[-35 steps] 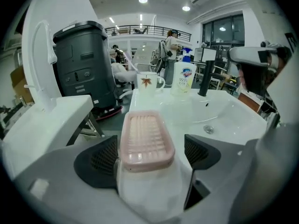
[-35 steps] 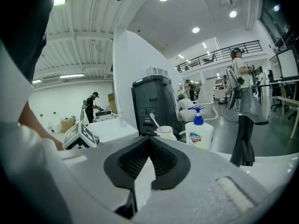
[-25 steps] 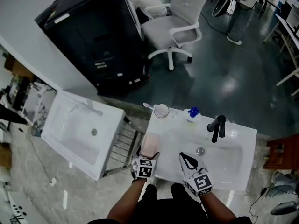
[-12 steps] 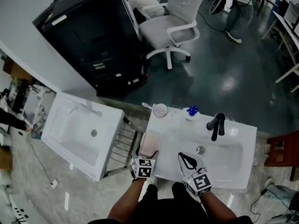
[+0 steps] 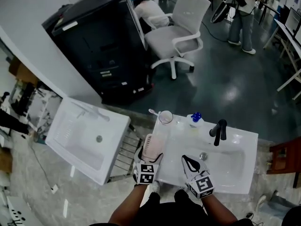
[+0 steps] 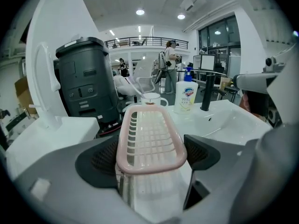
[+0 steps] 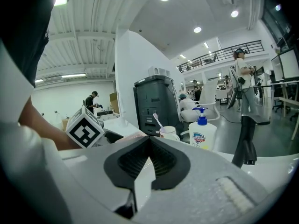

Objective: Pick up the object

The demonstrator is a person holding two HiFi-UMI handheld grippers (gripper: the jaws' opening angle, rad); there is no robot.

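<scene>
The tray point(image 5: 153, 145) looks slightly nearer the cup point(image 5: 165, 117) than a second ago. It sits at the sink's point(image 5: 235, 173) left edge, lower centre. The left gripper point(image 5: 150, 157) clamps its sides, so the grasp seems done; a clear lift remains. The right gripper point(image 7: 149, 148) is closed and empty. There is one tray, one cup, one soap bottle point(image 5: 194, 118) and one tap point(image 5: 217, 131).
</scene>
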